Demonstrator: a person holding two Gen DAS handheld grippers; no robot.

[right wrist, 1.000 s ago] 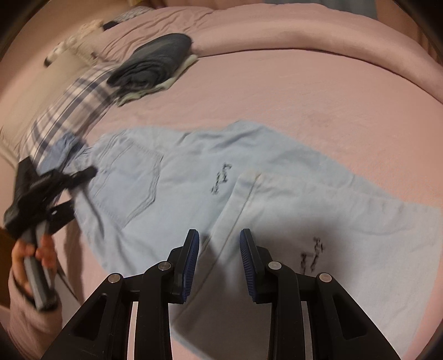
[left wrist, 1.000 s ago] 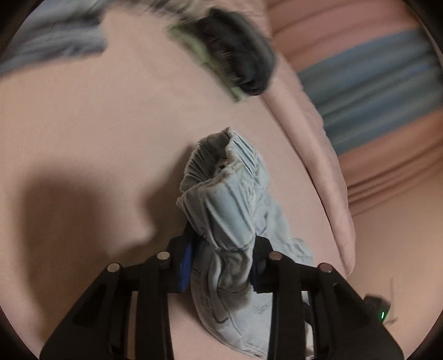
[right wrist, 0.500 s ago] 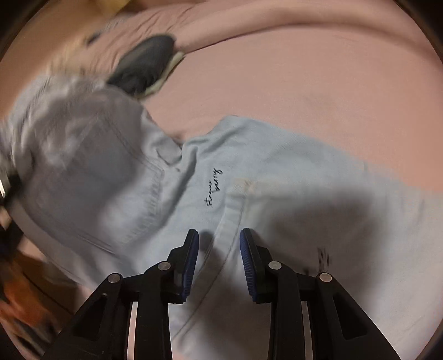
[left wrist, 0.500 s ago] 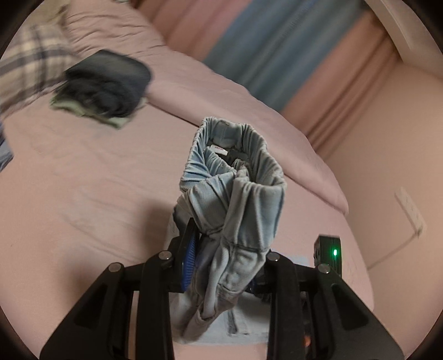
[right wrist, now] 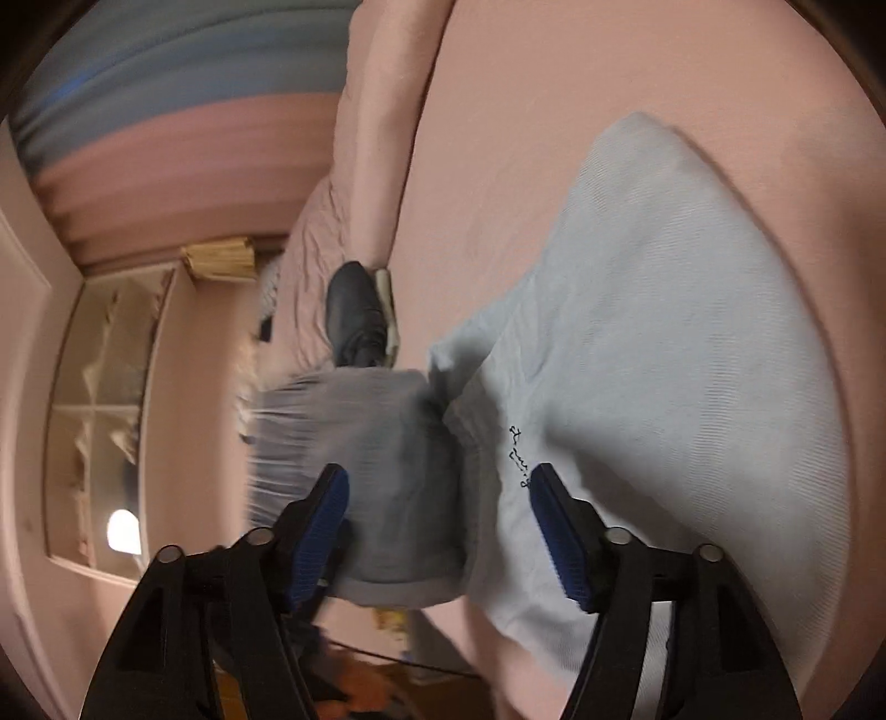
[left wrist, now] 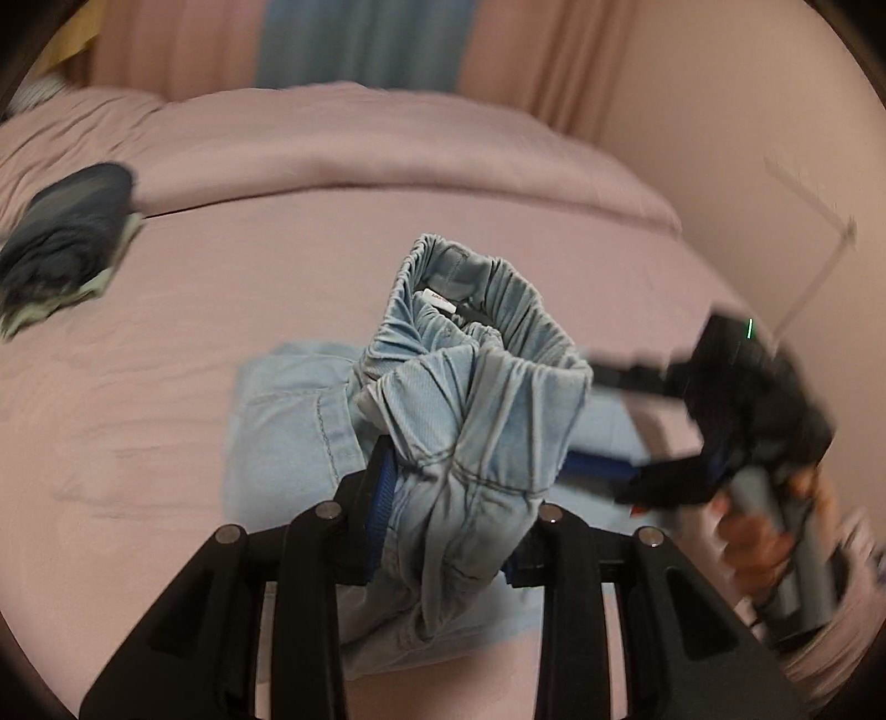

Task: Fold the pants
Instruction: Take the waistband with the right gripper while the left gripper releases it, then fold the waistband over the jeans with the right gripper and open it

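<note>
1. Against the picture from a second ago, the right wrist view is rolled over: the pink bed sheet [right wrist: 609, 83] now runs up the picture, and a white-framed glass door [right wrist: 105, 421] stands at the left.
2. In the left wrist view the room is more level than before; pink and blue striped curtains [left wrist: 365, 39] hang behind the bed, where earlier they stood at the right edge.
3. The light blue denim pants [left wrist: 470, 421] were spread flat a second ago; now their gathered elastic waistband is lifted and bunched, while the legs [right wrist: 664, 332] lie on the sheet.
4. The right gripper [right wrist: 437, 531] had its blue pads close together a second ago; now its jaws are opening and stand wide. The bunched waist lies between them, against the left pad and apart from the right.
5. The left gripper [left wrist: 443, 531] is clamped on the waistband, as before, though its jaws are opening slightly.
6. A folded dark grey garment [left wrist: 66, 232] on a pale cloth lies well apart at the far left, beside the rolled pink duvet [left wrist: 360, 149].
7. A person's hand [left wrist: 758, 531] holds the right gripper's handle at the right.
8. Black script [right wrist: 518, 459] marks one pant leg.
</note>
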